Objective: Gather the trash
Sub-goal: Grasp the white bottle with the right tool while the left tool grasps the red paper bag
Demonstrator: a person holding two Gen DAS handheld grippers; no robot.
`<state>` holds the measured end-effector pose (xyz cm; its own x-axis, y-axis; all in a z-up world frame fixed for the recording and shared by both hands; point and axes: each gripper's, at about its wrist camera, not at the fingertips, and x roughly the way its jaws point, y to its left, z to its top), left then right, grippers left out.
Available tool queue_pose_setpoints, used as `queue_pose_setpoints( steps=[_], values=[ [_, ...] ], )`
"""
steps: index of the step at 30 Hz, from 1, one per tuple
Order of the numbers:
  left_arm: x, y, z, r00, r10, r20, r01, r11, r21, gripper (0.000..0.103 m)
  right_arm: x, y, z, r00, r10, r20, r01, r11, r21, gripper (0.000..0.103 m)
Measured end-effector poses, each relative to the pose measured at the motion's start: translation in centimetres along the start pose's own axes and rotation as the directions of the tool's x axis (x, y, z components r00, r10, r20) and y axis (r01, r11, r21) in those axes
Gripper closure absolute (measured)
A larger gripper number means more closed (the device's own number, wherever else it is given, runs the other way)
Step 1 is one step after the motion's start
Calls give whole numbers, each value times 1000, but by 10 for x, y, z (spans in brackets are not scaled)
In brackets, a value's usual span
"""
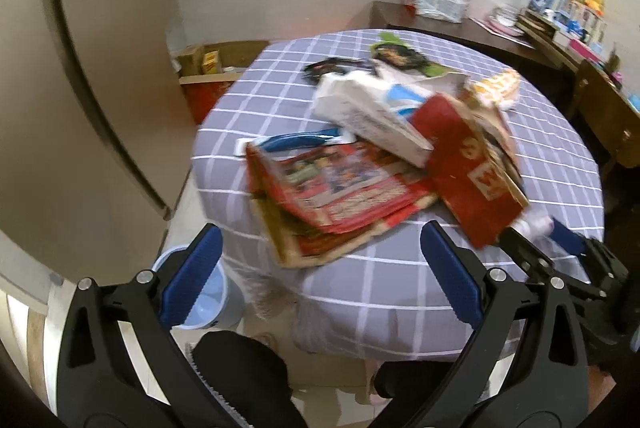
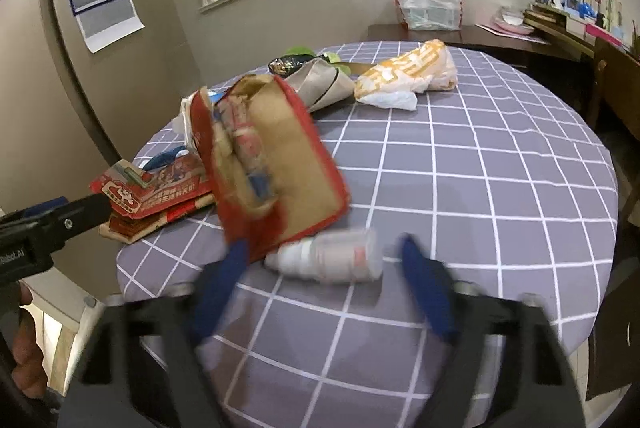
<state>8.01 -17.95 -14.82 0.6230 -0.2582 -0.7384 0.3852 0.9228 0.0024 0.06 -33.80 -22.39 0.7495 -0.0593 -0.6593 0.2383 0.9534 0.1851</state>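
The right tongs [image 2: 320, 288] stand wide apart at the near edge of the surface [image 2: 500, 168], with a small white bottle [image 2: 326, 257] lying on its side between the blue fingers [image 2: 426, 288]. To take it cleanly, I'd say close across the bottle's body, not its narrow neck, since it looks ready to roll. A red paper bag [image 2: 276, 164] leans just above it and crowds the left finger. The left tongs [image 1: 320, 276] hang open too, holding nothing, above a blue bin [image 1: 200, 292] on the floor. Flattened red boxes [image 1: 340, 196] lie further left.
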Motion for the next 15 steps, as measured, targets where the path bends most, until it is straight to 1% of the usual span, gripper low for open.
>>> queue_pose_setpoints(
  steps=[1,2,3,4,5,7,8,9,10,13,15],
  values=[
    [1,-4,0,1000,-4,-1,4,1000,7,6,0,-1,1,1000,6,-1,-6,1000,0,45],
    [2,-11,1,1000,-12,-2,12,1000,18,6,-1,-5,1,1000,22,2,-22,1000,8,51],
    [2,-16,1,1000,-17,-3,18,1000,25,6,-2,-9,0,999,41,3,-41,999,21,54],
    [3,-21,1,1000,-23,-4,23,999,33,6,-2,-12,0,999,50,2,-50,998,27,61],
    [6,-28,2,999,-30,-10,31,999,43,6,-3,-14,1,998,62,0,-62,998,28,62],
    [9,-34,2,999,-40,-18,41,998,46,6,-4,-20,1,995,97,2,-97,994,54,61],
    [11,-38,2,999,-40,-22,42,998,48,6,-4,-24,3,995,97,5,-97,993,69,59],
    [13,-41,3,999,-36,-24,37,998,49,6,-4,-25,3,996,88,10,-88,993,72,56],
    [15,-43,3,999,-31,-25,32,998,48,6,-4,-27,5,997,74,13,-75,994,77,48],
    [18,-44,5,999,-23,-29,24,999,33,6,1,-29,14,997,76,2,-76,993,95,46],
    [18,-43,6,1000,-20,-24,20,1000,21,6,7,-28,20,997,81,-8,-80,993,84,44]
  ],
)
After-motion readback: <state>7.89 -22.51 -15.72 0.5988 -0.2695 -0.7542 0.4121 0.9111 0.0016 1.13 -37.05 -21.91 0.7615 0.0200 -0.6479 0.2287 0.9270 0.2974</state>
